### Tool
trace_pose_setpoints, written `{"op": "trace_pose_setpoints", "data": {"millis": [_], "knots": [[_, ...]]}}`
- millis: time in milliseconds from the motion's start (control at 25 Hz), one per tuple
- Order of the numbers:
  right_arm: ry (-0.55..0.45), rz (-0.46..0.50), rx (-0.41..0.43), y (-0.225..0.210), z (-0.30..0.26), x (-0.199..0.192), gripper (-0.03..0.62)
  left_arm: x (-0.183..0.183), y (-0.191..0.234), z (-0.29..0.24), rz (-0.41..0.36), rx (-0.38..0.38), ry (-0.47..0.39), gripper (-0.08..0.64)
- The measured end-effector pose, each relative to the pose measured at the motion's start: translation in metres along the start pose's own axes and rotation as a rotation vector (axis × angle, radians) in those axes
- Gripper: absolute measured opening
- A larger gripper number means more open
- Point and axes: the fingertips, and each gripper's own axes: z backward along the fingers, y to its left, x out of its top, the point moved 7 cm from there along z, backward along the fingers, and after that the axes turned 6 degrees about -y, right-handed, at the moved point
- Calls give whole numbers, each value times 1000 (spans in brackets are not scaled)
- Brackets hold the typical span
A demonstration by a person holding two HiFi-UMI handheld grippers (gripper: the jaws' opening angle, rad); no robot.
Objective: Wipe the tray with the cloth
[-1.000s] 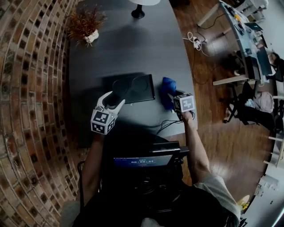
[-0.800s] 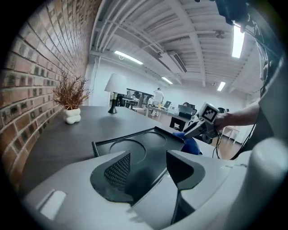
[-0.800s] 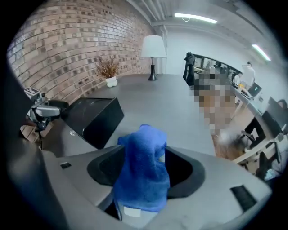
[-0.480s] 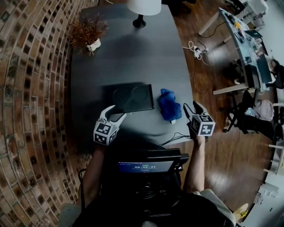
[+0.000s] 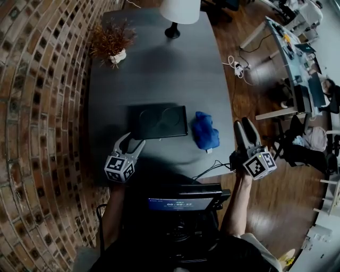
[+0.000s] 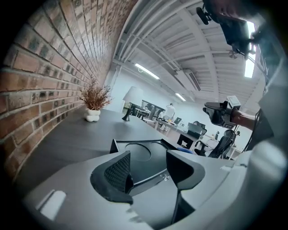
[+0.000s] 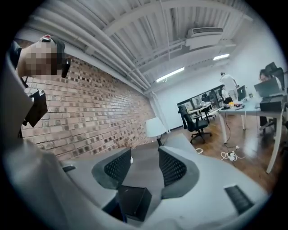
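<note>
The black tray (image 5: pixel 159 121) with two round hollows lies flat on the dark table (image 5: pixel 159 69). Just right of it lies the crumpled blue cloth (image 5: pixel 204 131), with nothing touching it. My left gripper (image 5: pixel 133 142) is open at the tray's near left corner; in the left gripper view (image 6: pixel 148 157) the tray (image 6: pixel 139 150) shows beyond the jaws, with nothing pressed between the pads. My right gripper (image 5: pixel 246 127) is lifted high beyond the table's right edge, pointing about level. Its jaws (image 7: pixel 144 157) have just been closing and stand apart with nothing between them.
A potted dry plant (image 5: pixel 111 40) stands at the far left by the brick wall, a white lamp (image 5: pixel 179 13) at the far end. A thin cable (image 5: pixel 210 169) trails over the near edge. Desks and chairs (image 5: pixel 297 79) stand across the wooden floor to the right.
My right gripper has left the cloth and risen up and to the right, past the table edge; its jaws spread, then narrowed. The cloth stays on the table. My left gripper drew back slightly.
</note>
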Motion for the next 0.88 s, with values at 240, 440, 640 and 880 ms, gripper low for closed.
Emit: {"op": "trace_pose_setpoints", "data": {"millis": [240, 440, 640, 880], "knots": [[28, 28, 30, 26, -1, -1, 215, 0, 11, 9, 58, 8, -57, 259], [54, 76, 8, 44, 11, 0, 215, -5, 21, 14, 106, -4, -84, 259], [69, 105, -26, 65, 27, -2, 215, -7, 33, 21, 141, -29, -99, 259], [80, 145, -60, 85, 42, -13, 213, -7, 44, 24, 187, -57, -110, 259]]}}
